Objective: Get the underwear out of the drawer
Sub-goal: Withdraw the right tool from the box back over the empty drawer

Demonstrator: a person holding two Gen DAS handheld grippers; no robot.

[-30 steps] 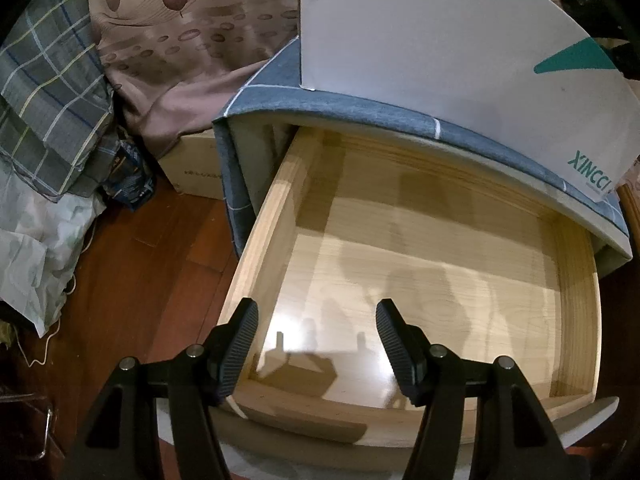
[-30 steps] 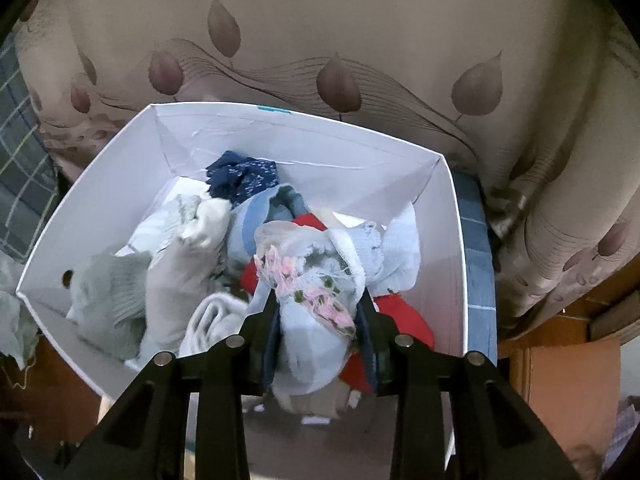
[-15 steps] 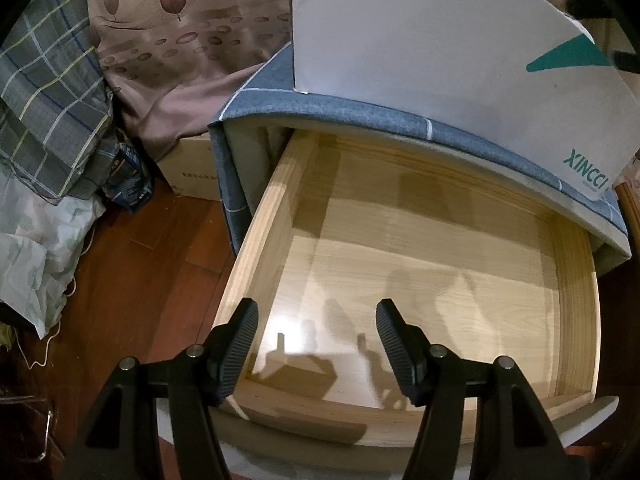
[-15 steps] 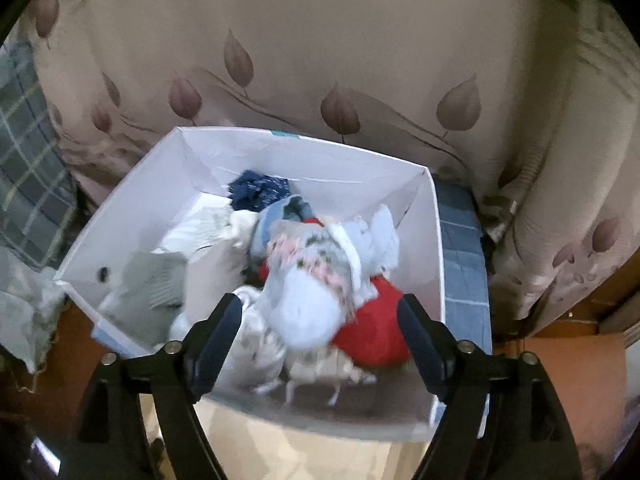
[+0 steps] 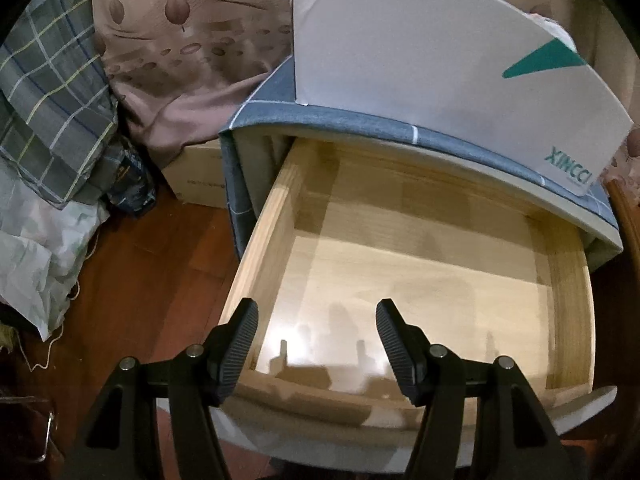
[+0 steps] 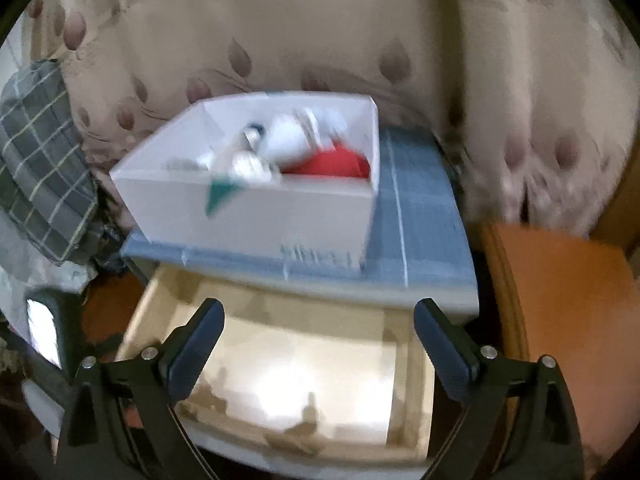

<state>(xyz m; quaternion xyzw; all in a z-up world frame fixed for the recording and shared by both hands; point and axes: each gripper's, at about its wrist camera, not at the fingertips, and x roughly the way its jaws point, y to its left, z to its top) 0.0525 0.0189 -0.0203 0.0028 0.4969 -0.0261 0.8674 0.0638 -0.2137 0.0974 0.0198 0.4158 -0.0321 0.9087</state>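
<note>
The pale wooden drawer (image 5: 276, 216) stands pulled out of a grey-blue nightstand (image 5: 360, 128), and nothing lies on its bare floor. On the nightstand top sits a white cardboard box (image 6: 256, 212) holding a pile of underwear (image 6: 288, 148), white, blue and red pieces. My left gripper (image 5: 318, 340) hovers open over the drawer's front left corner, with nothing between its fingers. My right gripper (image 6: 318, 336) is above the drawer (image 6: 416, 364), back from the box; its jaws are still opening, with nothing between them. The right wrist view is blurred.
A beige curtain with a leaf pattern (image 6: 320, 40) hangs behind the nightstand. A plaid cloth (image 5: 52, 112) and crumpled pale fabric (image 5: 36, 256) lie left on the dark wood floor (image 5: 144, 280). A cardboard carton (image 5: 200, 176) stands beside the nightstand. An orange-brown wooden piece (image 6: 560, 300) is at the right.
My right gripper let go of the flowered white underwear into the box, opened wide and pulled back over the drawer. The left gripper has stayed put.
</note>
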